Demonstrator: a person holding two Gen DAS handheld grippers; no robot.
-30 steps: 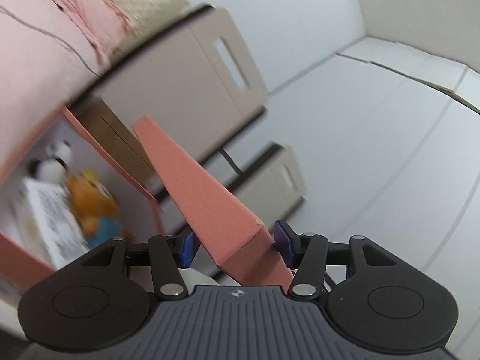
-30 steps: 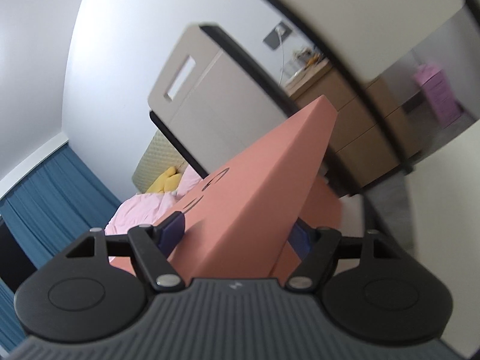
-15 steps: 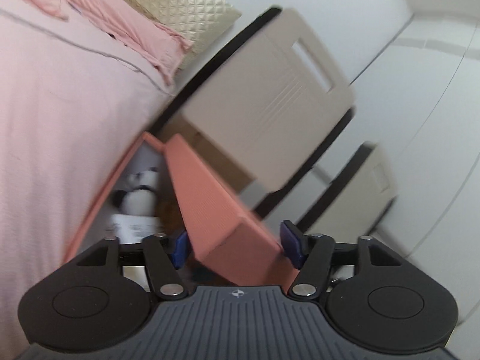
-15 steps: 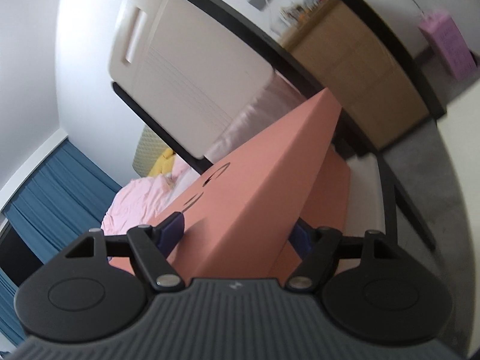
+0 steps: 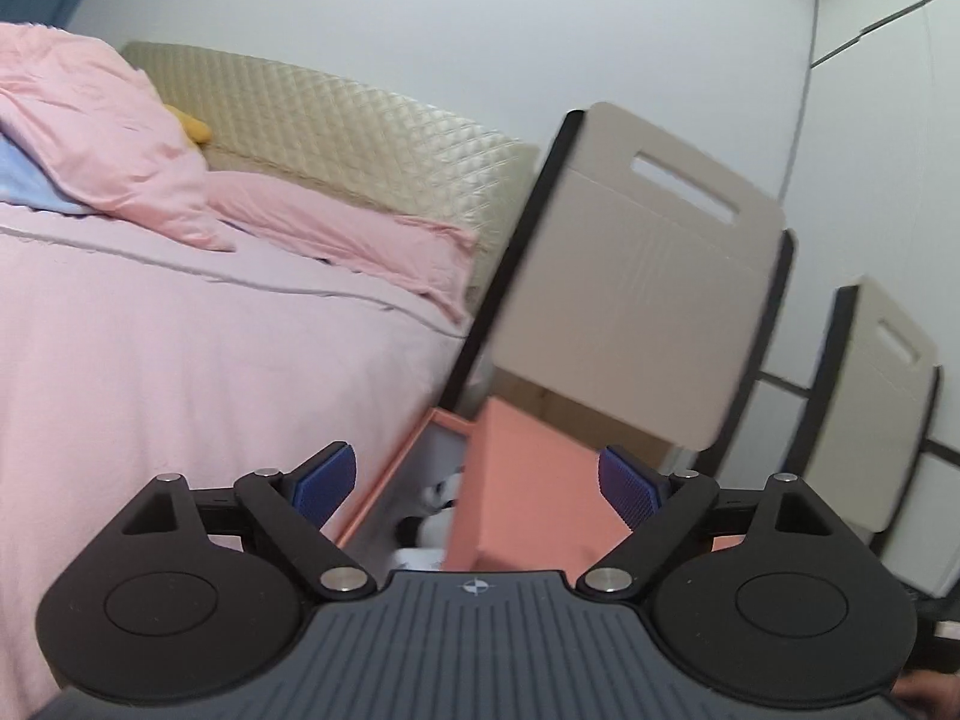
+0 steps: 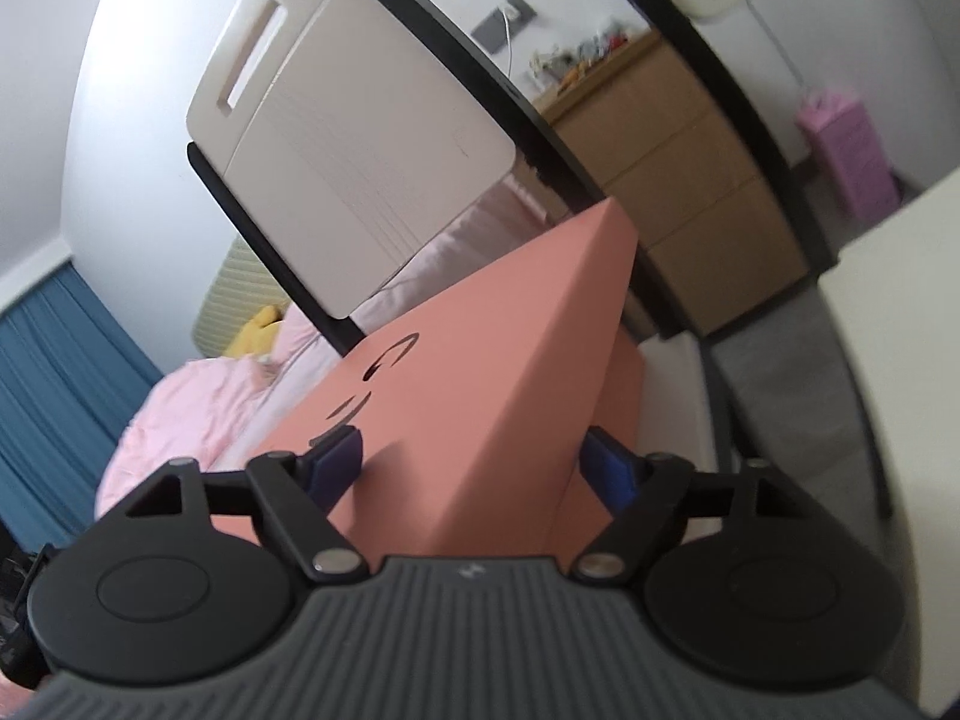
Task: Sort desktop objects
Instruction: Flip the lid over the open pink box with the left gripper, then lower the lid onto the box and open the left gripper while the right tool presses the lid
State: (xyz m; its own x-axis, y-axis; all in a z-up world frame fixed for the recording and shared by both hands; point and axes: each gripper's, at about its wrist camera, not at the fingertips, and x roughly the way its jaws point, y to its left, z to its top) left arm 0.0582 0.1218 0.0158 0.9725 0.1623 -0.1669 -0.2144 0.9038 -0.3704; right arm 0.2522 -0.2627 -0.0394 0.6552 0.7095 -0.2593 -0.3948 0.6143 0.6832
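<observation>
A salmon-pink box lid point(image 6: 480, 408) sits between the blue pads of my right gripper point(image 6: 474, 468), which is shut on it and holds it tilted above the box. In the left wrist view the same lid point(image 5: 528, 486) lies beyond my left gripper point(image 5: 474, 486), whose pads stand wide apart and touch nothing. Under the lid the pink box point(image 5: 390, 480) stands open, with a black-and-white plush toy point(image 5: 435, 516) partly visible inside.
A bed with pink bedding point(image 5: 180, 360) and a quilted beige headboard point(image 5: 360, 144) is on the left. Two beige chair backs point(image 5: 636, 300) with black frames stand behind the box. A wooden dresser point(image 6: 678, 162) and a white table edge point(image 6: 900, 360) show in the right wrist view.
My left gripper has opened and let go of the lid, and its view has swung up toward the bed and chairs. My right gripper still holds the lid.
</observation>
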